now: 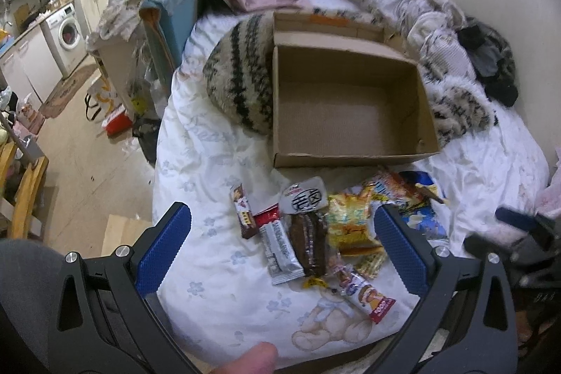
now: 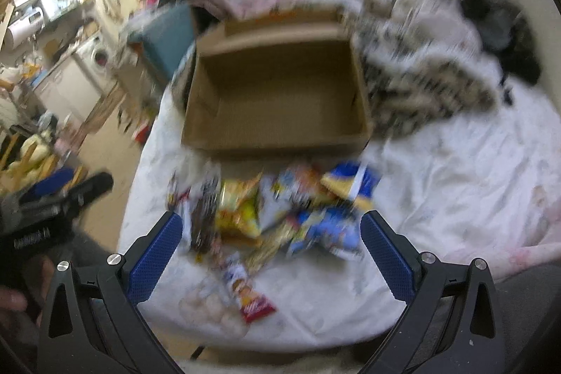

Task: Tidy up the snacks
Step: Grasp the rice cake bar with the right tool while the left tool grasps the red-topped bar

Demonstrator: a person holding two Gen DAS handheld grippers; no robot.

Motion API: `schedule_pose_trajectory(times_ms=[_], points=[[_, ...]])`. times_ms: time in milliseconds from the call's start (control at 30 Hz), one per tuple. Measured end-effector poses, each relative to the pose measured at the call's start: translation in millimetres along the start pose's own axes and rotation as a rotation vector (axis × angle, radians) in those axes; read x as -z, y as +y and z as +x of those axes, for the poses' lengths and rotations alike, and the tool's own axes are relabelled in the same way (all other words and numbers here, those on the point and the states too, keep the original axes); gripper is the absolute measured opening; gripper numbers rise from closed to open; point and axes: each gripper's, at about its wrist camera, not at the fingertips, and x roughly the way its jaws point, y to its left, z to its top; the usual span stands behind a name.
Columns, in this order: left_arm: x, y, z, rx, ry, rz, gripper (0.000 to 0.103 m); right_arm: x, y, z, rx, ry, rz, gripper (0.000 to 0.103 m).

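Observation:
An empty cardboard box [image 1: 350, 104] [image 2: 277, 100] sits on the white bed cover. In front of it lies a heap of snack packets: a brown cake bar [image 1: 310, 242], a silver-white bar [image 1: 280, 246], a yellow packet [image 1: 350, 219] [image 2: 238, 209], a blue bag [image 1: 426, 219] [image 2: 347, 184] and a red-ended stick packet [image 1: 368, 295] [image 2: 250, 298]. My left gripper [image 1: 282, 216] hangs open above the heap, holding nothing. My right gripper [image 2: 271, 221] is open too, over the same heap; its view is blurred. Each gripper shows at the edge of the other's view.
A striped knitted pillow [image 1: 242, 72] leans against the box's left side. Crumpled blankets and clothes [image 1: 438, 34] pile up behind and right of it. Left of the bed the floor drops to a kitchen with a washing machine [image 1: 66, 34], bags and a wooden chair [image 1: 24, 188].

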Motion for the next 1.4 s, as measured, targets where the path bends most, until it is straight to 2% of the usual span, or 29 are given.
schedule_pose_trajectory(times_ms=[67, 200, 267, 300, 367, 433, 500, 533, 567, 600, 633, 800, 900, 933, 1033, 1133, 1167, 1267, 1400], points=[[-6, 6, 11, -0.005, 0.039, -0.006, 0.103, 1, -2, 23, -0.021, 0.132, -0.008, 0.102], [-9, 22, 36, 0.032, 0.131, -0.069, 0.103, 23, 10, 76, -0.130, 0.416, -0.050, 0.083], [-7, 28, 47, 0.038, 0.163, -0.095, 0.103, 37, 20, 101, -0.147, 0.530, -0.079, 0.077], [-6, 29, 50, 0.037, 0.168, -0.097, 0.103, 44, 28, 113, -0.138, 0.566, -0.114, 0.071], [-5, 31, 56, 0.036, 0.186, -0.104, 0.103, 56, 41, 136, -0.081, 0.614, -0.187, 0.070], [-5, 33, 59, 0.039, 0.190, -0.110, 0.103, 62, 45, 153, -0.059, 0.660, -0.213, 0.062], [-6, 37, 62, 0.034, 0.194, -0.119, 0.103, 69, 50, 171, -0.018, 0.698, -0.244, 0.060], [-5, 38, 63, 0.033, 0.196, -0.126, 0.103, 69, 52, 174, -0.012, 0.703, -0.258, 0.059], [-6, 39, 64, 0.032, 0.196, -0.129, 0.103, 71, 55, 177, 0.004, 0.702, -0.288, 0.051], [-5, 41, 64, 0.033, 0.200, -0.133, 0.103, 73, 57, 177, 0.015, 0.701, -0.312, 0.037], [-5, 42, 65, 0.034, 0.202, -0.133, 0.103, 74, 60, 175, 0.018, 0.701, -0.332, 0.034], [-7, 49, 72, 0.031, 0.228, -0.174, 0.103, 70, 43, 143, -0.063, 0.744, -0.278, 0.033], [-11, 52, 77, 0.012, 0.236, -0.186, 0.103, 51, 30, 116, -0.107, 0.736, -0.245, 0.033], [-13, 53, 78, -0.001, 0.236, -0.184, 0.103, 45, 26, 110, -0.115, 0.716, -0.239, 0.033], [-15, 58, 84, -0.021, 0.252, -0.200, 0.103, 12, 11, 74, -0.154, 0.544, -0.188, 0.033], [-11, 66, 99, -0.013, 0.313, -0.245, 0.101, -11, -5, 60, -0.164, 0.393, -0.118, 0.033], [-8, 66, 104, -0.013, 0.331, -0.248, 0.097, -18, -11, 55, -0.174, 0.347, -0.076, 0.033], [5, 62, 125, 0.004, 0.415, -0.274, 0.087, -24, -24, 54, -0.199, 0.272, 0.002, 0.033], [25, 47, 158, 0.033, 0.522, -0.291, 0.075, -24, -29, 61, -0.213, 0.246, 0.059, 0.033]])
